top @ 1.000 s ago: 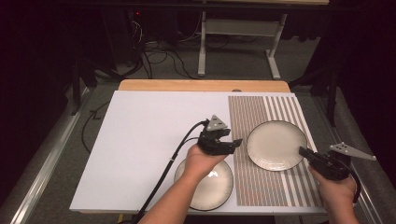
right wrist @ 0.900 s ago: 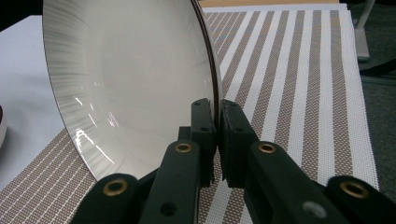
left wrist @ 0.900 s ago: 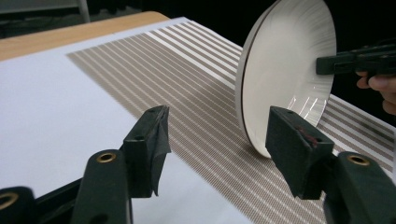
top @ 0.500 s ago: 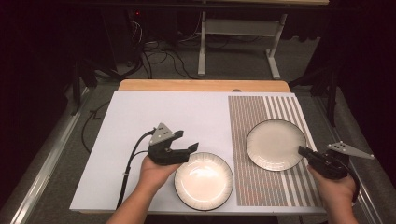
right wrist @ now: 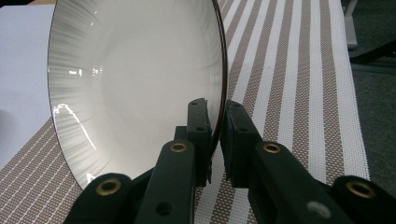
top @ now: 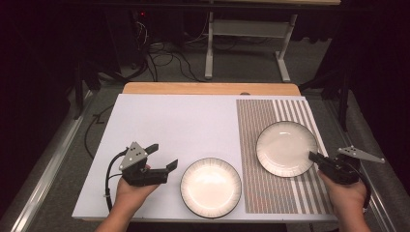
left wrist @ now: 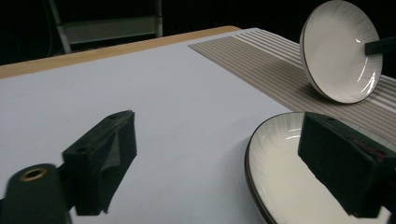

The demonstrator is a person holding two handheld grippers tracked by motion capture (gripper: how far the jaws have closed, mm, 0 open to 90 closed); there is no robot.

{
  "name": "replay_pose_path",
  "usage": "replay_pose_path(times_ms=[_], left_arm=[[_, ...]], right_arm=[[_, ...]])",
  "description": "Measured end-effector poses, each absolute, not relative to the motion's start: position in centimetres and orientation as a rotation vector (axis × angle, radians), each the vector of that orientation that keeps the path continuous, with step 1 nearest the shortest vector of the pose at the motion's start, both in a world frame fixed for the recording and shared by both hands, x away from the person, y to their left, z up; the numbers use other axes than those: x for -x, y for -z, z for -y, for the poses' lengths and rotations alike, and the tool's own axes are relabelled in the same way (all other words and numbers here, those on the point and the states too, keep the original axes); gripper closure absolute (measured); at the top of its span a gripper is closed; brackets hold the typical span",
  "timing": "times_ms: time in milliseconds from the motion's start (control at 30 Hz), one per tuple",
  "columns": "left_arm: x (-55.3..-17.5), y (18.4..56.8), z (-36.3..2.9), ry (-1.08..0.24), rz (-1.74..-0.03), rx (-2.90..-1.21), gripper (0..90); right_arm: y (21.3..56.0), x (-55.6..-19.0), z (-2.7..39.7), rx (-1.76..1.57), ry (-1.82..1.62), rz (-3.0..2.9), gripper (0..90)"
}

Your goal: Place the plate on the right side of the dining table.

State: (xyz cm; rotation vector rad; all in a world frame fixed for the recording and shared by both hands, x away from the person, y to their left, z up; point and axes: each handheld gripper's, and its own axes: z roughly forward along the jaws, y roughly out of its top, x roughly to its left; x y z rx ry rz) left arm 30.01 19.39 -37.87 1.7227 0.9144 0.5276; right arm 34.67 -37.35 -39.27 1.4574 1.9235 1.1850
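I have set the near plate (top: 211, 187) down beside the striped mat (top: 270, 193); left gripper (top: 163, 157) has just been opening, empty. Right gripper (top: 313, 156) clamps the far plate (top: 285, 147) on the mat; next, lift it clear.

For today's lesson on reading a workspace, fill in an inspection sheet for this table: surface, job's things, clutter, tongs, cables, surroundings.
Surface: white board on a wooden tabletop; brown-and-white striped woven placemat on its right part.
Job's things: two round white dark-rimmed ceramic plates; near plate flat on the board, far plate over the placemat, tilted up by its rim.
Clutter: nothing seen.
Tongs: left tongs open, jaws just widened, nothing between them, beside the near plate; right tongs shut on the far plate's rim.
Cables: black cable trailing from the left tongs; loose cables on the floor.
Surroundings: dark room, grey metal stand behind the table.
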Motion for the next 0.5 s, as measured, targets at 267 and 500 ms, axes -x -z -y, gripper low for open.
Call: replay_pose_path(times_ms=[267,500], left_arm=[[-29.5,38.9,-20.5,-0.575,-0.945,-1.691,0.2],[-29.5,39.3,-21.0,-0.559,-0.95,-1.677,0.2]], right_arm=[[39.3,-35.1,37.2,-1.507,-1.159,-1.917,83.7],[39.6,-35.7,37.3,-1.564,-1.147,-1.917,82.9]])
